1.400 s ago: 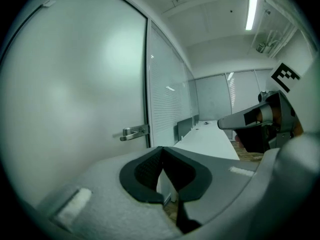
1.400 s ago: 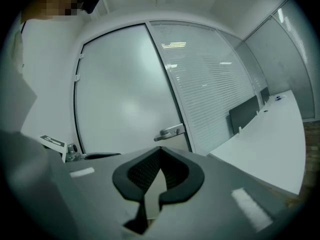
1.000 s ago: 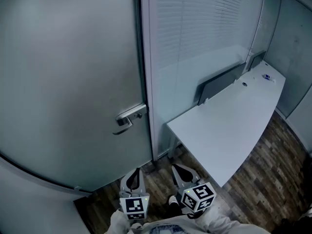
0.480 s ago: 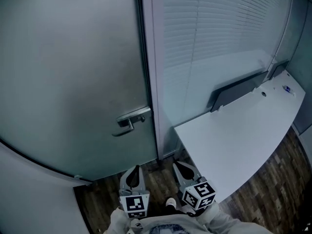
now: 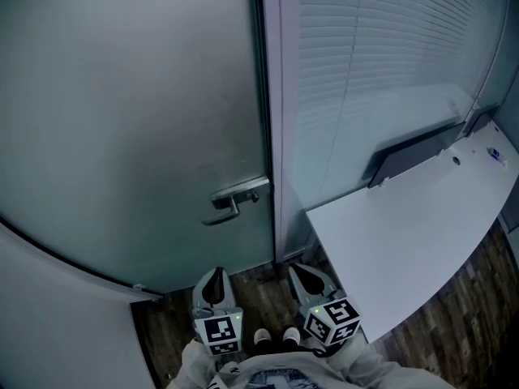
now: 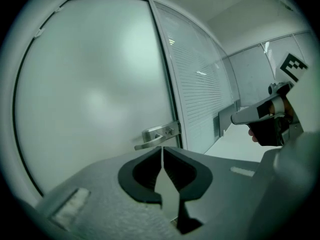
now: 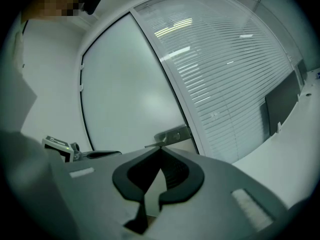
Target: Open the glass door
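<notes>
- Door: its frosted glass hides whatever is behind it; the top and left side run off the head view.
- Desk: far right end cut off.
- Small item on the desk: too small to identify.
- Sleeves: cut off at the bottom edge.

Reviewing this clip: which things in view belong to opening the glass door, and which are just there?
Job: glass door, closed; handle; left claw and right claw, both shut and empty.
Just there: desk; blinds; dark panel behind the desk; wood floor.
</notes>
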Motion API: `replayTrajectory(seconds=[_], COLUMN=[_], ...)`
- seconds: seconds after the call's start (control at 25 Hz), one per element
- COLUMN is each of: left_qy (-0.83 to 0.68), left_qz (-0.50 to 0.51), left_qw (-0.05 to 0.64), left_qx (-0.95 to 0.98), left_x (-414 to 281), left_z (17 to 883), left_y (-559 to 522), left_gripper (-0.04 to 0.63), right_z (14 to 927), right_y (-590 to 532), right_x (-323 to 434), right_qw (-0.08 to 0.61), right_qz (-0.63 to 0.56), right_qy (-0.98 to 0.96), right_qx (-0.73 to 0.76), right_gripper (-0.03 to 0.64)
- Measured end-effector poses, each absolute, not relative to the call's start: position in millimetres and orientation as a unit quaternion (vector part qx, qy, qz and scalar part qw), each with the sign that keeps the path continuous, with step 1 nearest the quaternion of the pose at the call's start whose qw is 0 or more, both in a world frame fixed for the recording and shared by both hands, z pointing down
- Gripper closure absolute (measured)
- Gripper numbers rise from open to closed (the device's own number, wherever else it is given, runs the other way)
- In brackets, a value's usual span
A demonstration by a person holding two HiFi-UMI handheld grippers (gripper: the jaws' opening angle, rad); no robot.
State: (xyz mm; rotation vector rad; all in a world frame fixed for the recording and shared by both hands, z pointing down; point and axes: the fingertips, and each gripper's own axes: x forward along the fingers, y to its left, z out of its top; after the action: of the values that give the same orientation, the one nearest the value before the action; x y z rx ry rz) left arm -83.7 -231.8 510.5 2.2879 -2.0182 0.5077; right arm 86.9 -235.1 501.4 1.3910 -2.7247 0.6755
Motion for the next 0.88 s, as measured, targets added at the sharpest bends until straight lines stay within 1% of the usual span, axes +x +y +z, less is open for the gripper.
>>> replayTrajectory(seconds=[0.08,0.32,0.44,0.6,0.88], left_qy=[-0.651,-0.628,-0.617,-0.604,-0.575], left_qz=[0.17,0.231,0.256,0.305,0.415], left_qw=[0.023,-0.011,-0.027,-0.071,-0.221], left_qx=[0.74,0.743,0.744,0.733,0.67], left_x=[-89,-101,-104,-114,-127], left_z=[512,528,530,528,526], left_y=[-239,-265,-275,-296,-327], left_gripper=[0.531,0.43,0.393,0.367,0.364], right_z=[501,501,494,484,476], right_y=[-237,-247,-250,-259,-259], right_x=[86,84,87,90,106], right_qw=[0.007,0.009,0.009,0.01,0.011], right_qz=[0.213,0.209,0.207,0.203,0.201], right_qy=[-0.869,-0.865,-0.863,-0.858,-0.85], right_qx=[0.446,0.456,0.461,0.472,0.487], right_gripper=[0.612,0.612,0.612,0.612,0.612])
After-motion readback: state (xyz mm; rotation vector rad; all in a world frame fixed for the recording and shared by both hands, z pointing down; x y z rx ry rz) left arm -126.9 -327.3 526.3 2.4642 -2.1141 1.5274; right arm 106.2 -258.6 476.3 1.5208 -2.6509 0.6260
